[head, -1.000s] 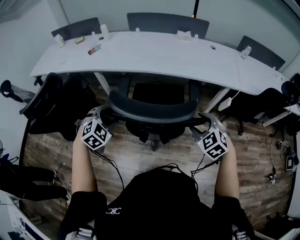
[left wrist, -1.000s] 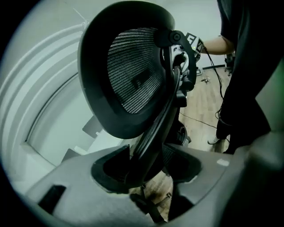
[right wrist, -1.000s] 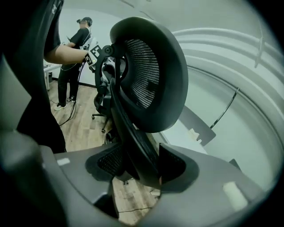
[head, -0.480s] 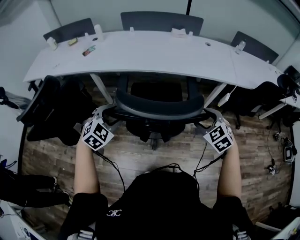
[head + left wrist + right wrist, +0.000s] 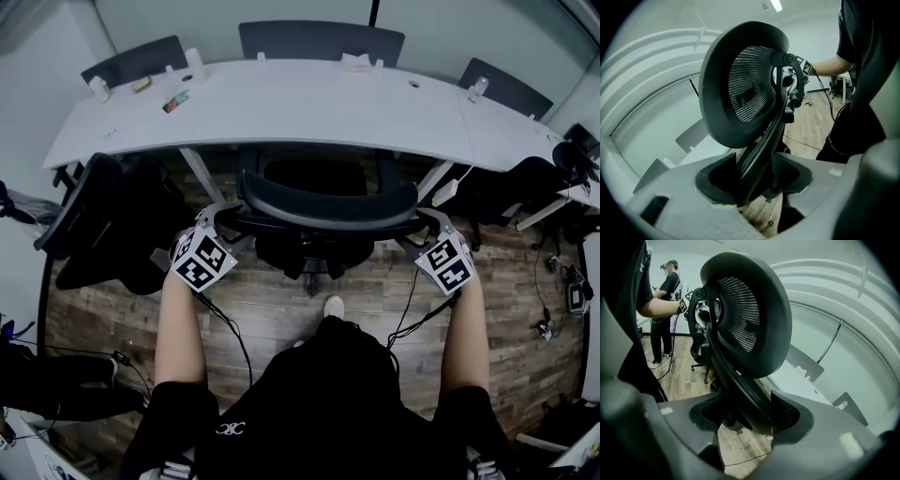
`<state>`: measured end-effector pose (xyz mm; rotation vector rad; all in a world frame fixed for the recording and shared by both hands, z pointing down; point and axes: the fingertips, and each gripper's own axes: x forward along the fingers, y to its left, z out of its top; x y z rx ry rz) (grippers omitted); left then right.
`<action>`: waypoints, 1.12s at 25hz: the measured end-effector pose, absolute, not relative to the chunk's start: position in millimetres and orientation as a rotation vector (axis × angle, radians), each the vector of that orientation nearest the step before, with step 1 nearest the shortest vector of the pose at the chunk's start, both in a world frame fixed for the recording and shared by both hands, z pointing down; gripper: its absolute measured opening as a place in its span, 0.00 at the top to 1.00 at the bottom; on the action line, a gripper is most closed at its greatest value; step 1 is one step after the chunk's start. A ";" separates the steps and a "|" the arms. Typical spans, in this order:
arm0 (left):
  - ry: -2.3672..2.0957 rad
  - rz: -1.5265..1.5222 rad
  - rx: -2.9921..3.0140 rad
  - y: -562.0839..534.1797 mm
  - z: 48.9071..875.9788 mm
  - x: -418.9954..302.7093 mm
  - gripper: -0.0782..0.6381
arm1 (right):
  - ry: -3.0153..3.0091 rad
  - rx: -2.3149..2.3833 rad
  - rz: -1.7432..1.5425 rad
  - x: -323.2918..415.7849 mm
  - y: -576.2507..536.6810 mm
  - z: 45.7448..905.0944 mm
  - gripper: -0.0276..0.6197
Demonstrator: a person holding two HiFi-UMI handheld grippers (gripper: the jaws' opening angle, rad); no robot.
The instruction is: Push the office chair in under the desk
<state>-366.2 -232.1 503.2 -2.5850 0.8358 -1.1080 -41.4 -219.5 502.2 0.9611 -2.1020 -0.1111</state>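
The black mesh office chair [image 5: 328, 211] stands at the white curved desk [image 5: 281, 112], its seat beneath the desktop and its backrest at the desk's near edge. My left gripper [image 5: 220, 223] is at the backrest's left end and my right gripper [image 5: 427, 230] at its right end. In the left gripper view the backrest [image 5: 740, 89] fills the frame, and its edge bar runs between the left gripper [image 5: 754, 180] jaws, which are closed on it. In the right gripper view the backrest [image 5: 750, 319] edge lies between the right gripper [image 5: 745, 416] jaws. Those jaws have just been opening, with a gap on one side.
Other black chairs stand at the desk's left [image 5: 94, 220] and right [image 5: 525, 197], with more behind it. Small items [image 5: 175, 101] lie on the desktop. Cables trail over the wooden floor [image 5: 525, 319]. My shoe [image 5: 333, 307] is behind the chair. Another person [image 5: 665, 301] stands far off.
The chair has moved further in under the desk. Both grippers have moved forward with its backrest. My shoe has come into view behind the chair.
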 end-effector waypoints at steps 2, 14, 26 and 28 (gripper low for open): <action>0.839 -1.111 -2.582 -237.3 504.7 -366.5 0.57 | -2.100 0.969 -0.109 -41.3 -223.0 502.8 0.52; 0.833 -1.109 -2.587 -294.8 502.7 -369.6 0.56 | -2.109 1.020 -0.129 -45.1 -269.2 501.1 0.51; 0.836 -1.105 -2.593 -378.4 500.6 -349.7 0.56 | -2.119 1.028 -0.146 -25.2 -354.2 497.3 0.51; 0.845 -1.103 -2.593 -393.4 500.6 -347.5 0.55 | -2.125 1.028 -0.153 -23.2 -368.4 496.9 0.51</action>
